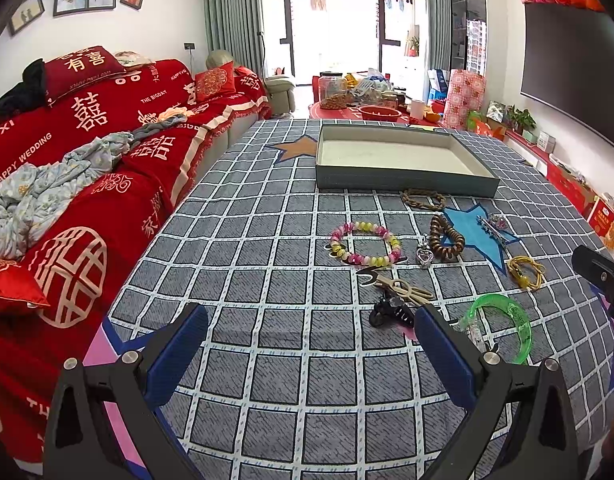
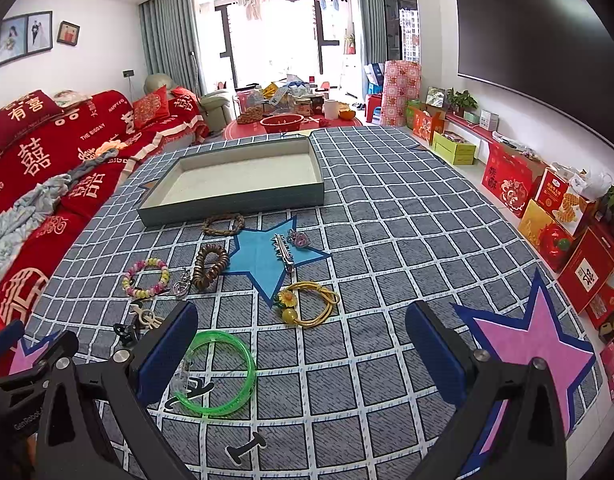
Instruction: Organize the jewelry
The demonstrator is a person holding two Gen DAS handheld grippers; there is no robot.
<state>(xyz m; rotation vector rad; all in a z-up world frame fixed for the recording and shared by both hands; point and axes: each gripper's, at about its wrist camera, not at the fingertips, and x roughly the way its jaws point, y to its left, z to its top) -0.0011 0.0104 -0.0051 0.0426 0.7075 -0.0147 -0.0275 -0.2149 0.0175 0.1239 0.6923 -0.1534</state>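
Observation:
A shallow grey-green box point(image 1: 403, 178) point(image 2: 235, 204) with a white floor lies far on the checked cloth. Between it and me lie a pastel bead bracelet point(image 1: 365, 226) point(image 2: 145, 278), a brown coiled bracelet point(image 1: 447, 238) point(image 2: 211, 266), a brown braided ring point(image 1: 423, 199) point(image 2: 223, 224), a silver heart charm point(image 1: 423, 254), a silver clip point(image 2: 283, 250), a yellow cord bracelet point(image 1: 527, 272) point(image 2: 309, 304), a black claw clip point(image 1: 389, 312) and a green bangle point(image 1: 503, 328) point(image 2: 217, 376). My left gripper point(image 1: 311, 328) is open over bare cloth. My right gripper point(image 2: 301, 328) is open, the green bangle by its left finger.
A red-covered sofa point(image 1: 87, 152) runs along the left edge of the table. Red gift boxes point(image 2: 567, 240) line the floor on the right under a wall screen point(image 2: 527, 36). A cluttered low table point(image 1: 363, 100) stands beyond the far edge.

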